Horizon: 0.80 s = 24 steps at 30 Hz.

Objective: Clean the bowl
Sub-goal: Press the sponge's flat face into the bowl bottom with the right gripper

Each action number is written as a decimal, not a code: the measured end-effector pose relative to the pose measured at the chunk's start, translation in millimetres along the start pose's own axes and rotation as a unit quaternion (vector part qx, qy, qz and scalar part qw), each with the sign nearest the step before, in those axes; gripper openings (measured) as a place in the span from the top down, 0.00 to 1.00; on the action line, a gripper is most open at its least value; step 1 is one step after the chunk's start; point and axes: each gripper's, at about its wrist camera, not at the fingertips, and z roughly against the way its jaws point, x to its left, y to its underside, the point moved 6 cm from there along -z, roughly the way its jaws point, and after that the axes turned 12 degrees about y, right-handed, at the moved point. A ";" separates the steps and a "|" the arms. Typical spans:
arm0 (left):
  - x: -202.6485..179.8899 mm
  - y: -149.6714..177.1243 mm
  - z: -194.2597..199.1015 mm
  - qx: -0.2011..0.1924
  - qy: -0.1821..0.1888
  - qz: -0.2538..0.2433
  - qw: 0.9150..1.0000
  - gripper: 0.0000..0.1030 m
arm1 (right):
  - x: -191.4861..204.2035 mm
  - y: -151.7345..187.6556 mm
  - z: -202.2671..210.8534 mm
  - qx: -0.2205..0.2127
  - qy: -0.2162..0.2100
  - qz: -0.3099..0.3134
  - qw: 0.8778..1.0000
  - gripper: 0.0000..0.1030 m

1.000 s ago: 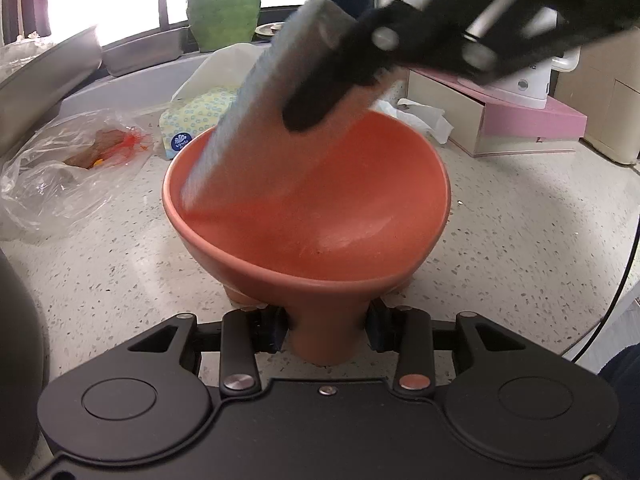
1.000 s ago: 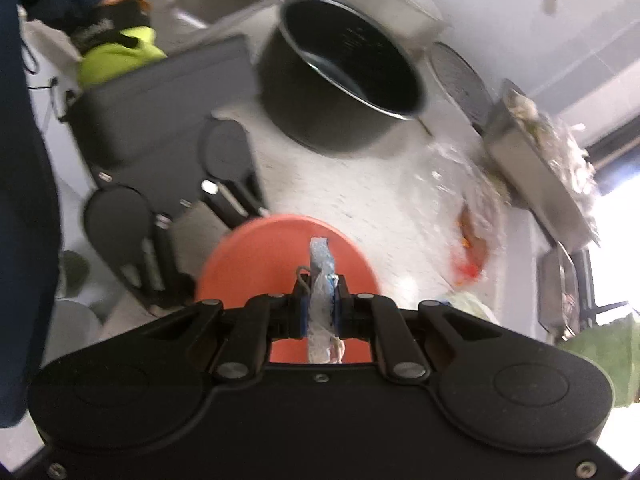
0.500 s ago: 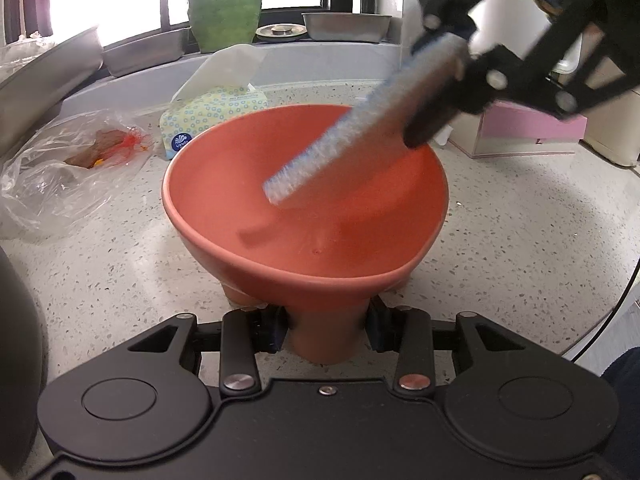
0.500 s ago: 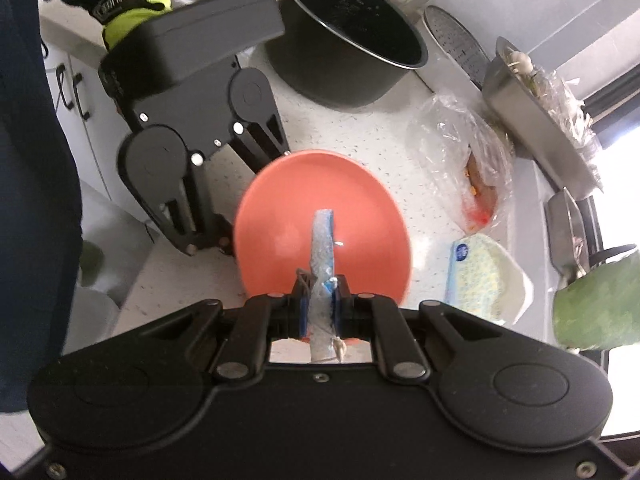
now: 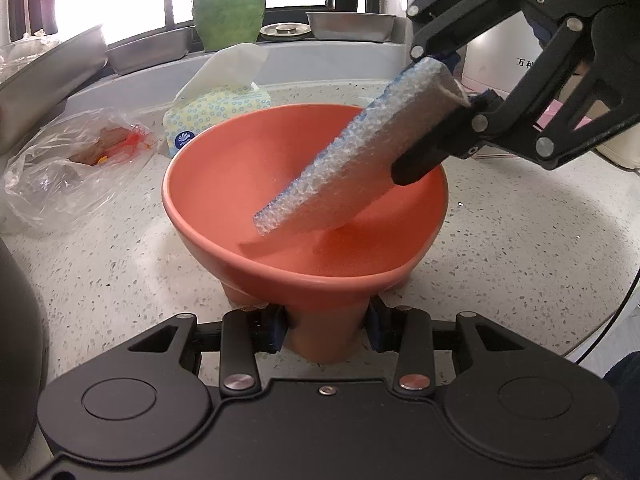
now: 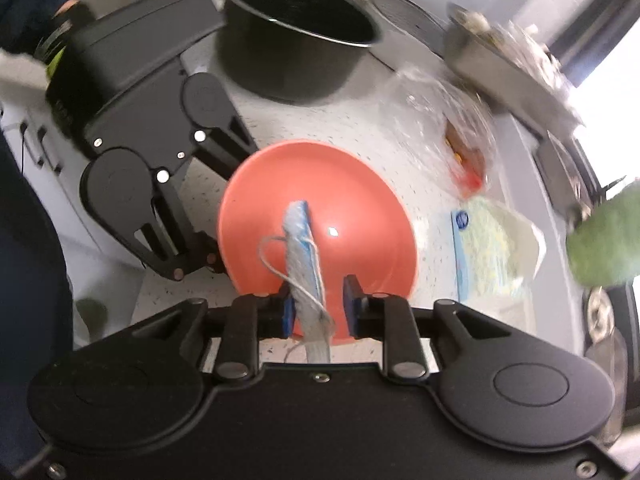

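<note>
An orange footed bowl (image 5: 248,168) stands on the speckled counter (image 5: 520,240). My left gripper (image 5: 326,330) is shut on its foot, one blue pad on each side. A long blue-and-grey sponge (image 5: 352,160) slants down into the bowl from the upper right, its lower end above the inner wall. My right gripper (image 5: 408,116) is around the sponge's upper end. In the right wrist view the bowl (image 6: 360,208) lies under the sponge (image 6: 298,240). The right gripper (image 6: 320,308) jaws are opening: the sponge leans on the left pad and a gap shows at the right pad.
A tissue pack (image 5: 216,112) and a clear plastic bag (image 5: 76,168) with scraps lie behind and left of the bowl. A black pot (image 6: 300,32) stands beyond the left gripper. Metal trays (image 5: 348,26) line the sill. A cable (image 5: 612,320) hangs at the right counter edge.
The right gripper rolled and shifted right, so the sponge swung from the bowl's left wall towards its middle. Its jaws went from clamped on the sponge to spread with a gap.
</note>
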 end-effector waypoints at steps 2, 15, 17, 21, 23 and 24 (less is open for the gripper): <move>0.2 -0.2 0.1 0.000 0.000 0.001 1.000 0.63 | -0.8 1.7 2.8 -0.004 0.004 -0.005 1.000 0.73; -1.7 -2.5 -2.6 0.001 -0.005 0.006 1.000 0.63 | 6.9 -15.7 34.4 -0.052 -0.046 0.002 0.998 0.89; -1.6 -2.4 -2.8 0.001 -0.005 0.006 1.000 0.63 | 5.6 -23.9 32.4 -0.061 -0.044 -0.001 0.997 0.89; -2.5 -2.0 -2.8 0.001 -0.006 0.007 1.000 0.63 | 1.1 -38.1 26.6 -0.076 -0.038 -0.010 0.996 0.89; -2.5 -2.0 -2.9 0.000 -0.006 0.008 1.000 0.63 | -5.4 -39.5 18.7 -0.074 -0.028 -0.023 0.997 0.89; -2.6 -1.9 -2.8 0.000 -0.007 0.008 1.000 0.63 | -12.5 -38.2 11.5 -0.069 -0.018 -0.038 0.997 0.89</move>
